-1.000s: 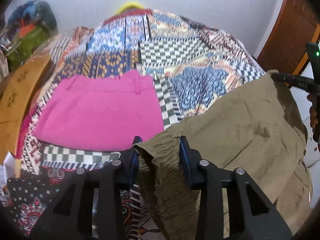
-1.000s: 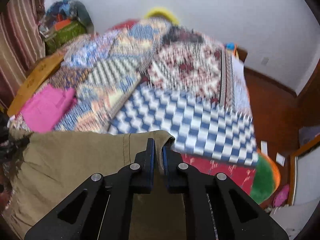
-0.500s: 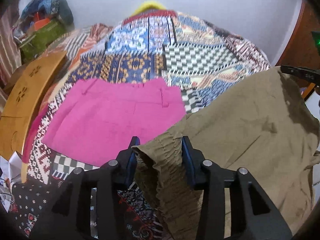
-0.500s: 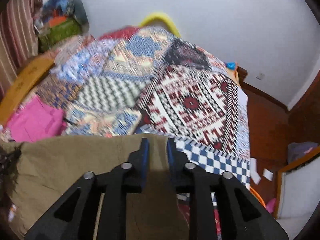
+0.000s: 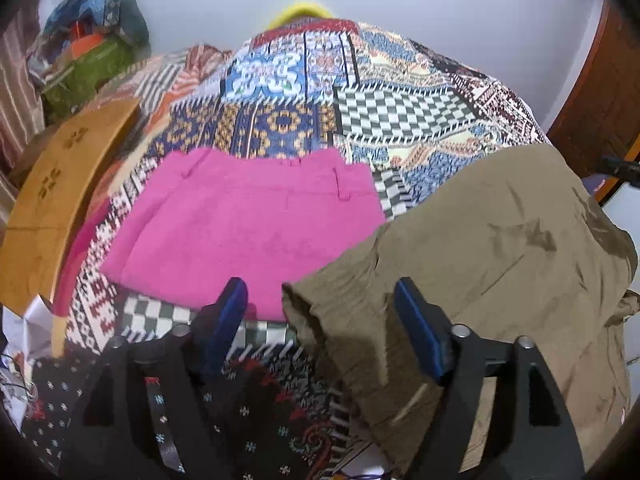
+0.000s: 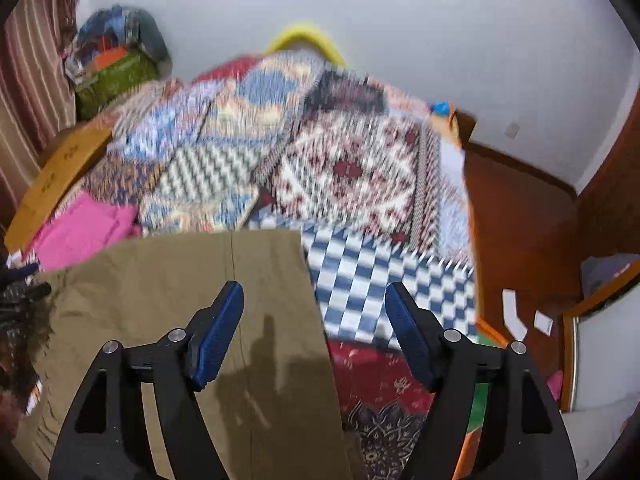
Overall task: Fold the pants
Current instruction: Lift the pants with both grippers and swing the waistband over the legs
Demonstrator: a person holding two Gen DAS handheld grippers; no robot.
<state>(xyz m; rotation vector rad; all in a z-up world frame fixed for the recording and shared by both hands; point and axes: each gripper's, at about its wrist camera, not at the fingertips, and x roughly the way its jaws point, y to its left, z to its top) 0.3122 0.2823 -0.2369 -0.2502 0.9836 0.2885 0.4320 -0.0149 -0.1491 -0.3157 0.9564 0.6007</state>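
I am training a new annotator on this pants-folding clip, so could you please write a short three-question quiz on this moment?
1. True or false: the left gripper is clamped on the olive pants.
2. Which garment lies flat on the patchwork bedspread beside the olive pants?
A. pink shorts
B. white shirt
C. black jacket
3. Fill in: the jaws of the right gripper stand ____ over the edge of the olive pants.

Key:
1. False: its jaws have just been opening, and the gathered waistband sits loose between them.
2. A
3. open, having just been opening, with no pad pressing on the cloth.
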